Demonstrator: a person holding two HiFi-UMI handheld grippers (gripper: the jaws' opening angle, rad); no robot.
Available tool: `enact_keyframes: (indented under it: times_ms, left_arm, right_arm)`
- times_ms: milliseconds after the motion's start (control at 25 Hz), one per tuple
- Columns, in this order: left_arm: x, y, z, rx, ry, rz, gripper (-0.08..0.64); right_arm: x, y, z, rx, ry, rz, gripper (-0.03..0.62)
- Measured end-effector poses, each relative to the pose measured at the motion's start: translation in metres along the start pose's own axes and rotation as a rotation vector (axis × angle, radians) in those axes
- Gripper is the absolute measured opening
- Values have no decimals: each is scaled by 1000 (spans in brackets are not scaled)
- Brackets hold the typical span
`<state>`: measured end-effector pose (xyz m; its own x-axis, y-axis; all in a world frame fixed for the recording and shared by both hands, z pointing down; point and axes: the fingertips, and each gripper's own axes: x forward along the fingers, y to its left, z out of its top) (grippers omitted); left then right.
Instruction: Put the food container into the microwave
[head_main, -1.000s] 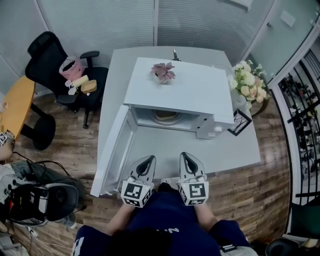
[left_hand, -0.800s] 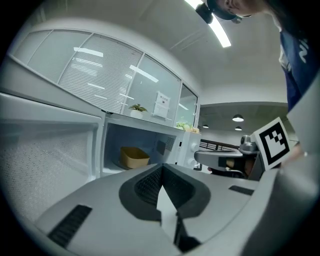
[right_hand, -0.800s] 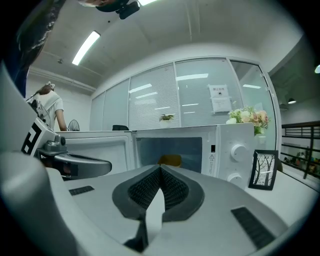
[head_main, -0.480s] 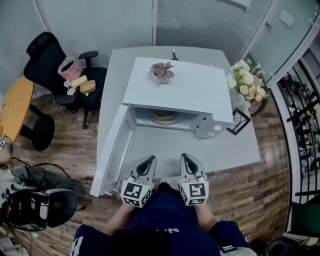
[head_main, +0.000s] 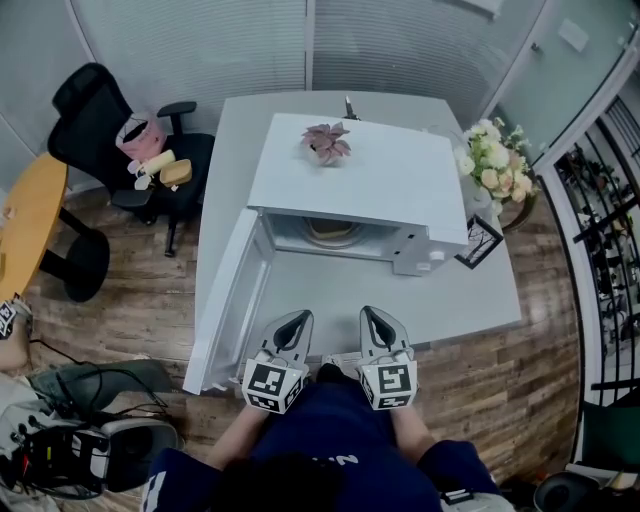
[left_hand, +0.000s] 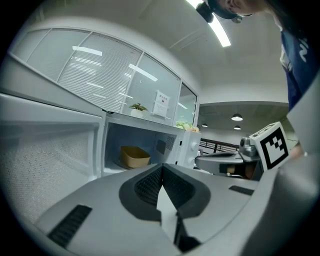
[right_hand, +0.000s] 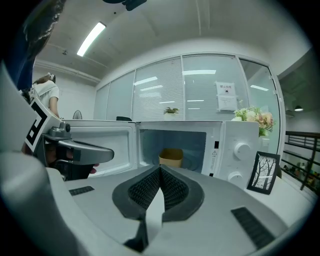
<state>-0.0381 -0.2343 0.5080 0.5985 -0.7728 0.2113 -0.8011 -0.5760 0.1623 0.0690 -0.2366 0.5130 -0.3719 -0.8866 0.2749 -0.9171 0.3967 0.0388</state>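
Note:
The tan food container (head_main: 331, 233) sits inside the white microwave (head_main: 360, 180), on its turntable; it also shows in the left gripper view (left_hand: 134, 157) and the right gripper view (right_hand: 171, 157). The microwave door (head_main: 225, 300) hangs wide open to the left. My left gripper (head_main: 297, 319) and right gripper (head_main: 371, 314) rest side by side at the table's near edge, well short of the microwave. Both are shut with nothing between the jaws.
A small potted plant (head_main: 325, 143) stands on top of the microwave. To the right of it on the grey table (head_main: 470, 300) are a flower bouquet (head_main: 493, 165) and a framed picture (head_main: 478, 245). A black office chair (head_main: 120, 150) stands to the left.
Both grippers and the microwave hold still. On the floor at the lower left, a person and their gear have shifted downward.

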Motion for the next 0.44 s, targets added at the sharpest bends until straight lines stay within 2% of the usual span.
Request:
enact_keyframes:
  times_ms: [440]
  left_arm:
    - [0, 6, -2, -5, -6, 5, 3]
  right_arm:
    - [5, 4, -5, -25, 17, 9, 9]
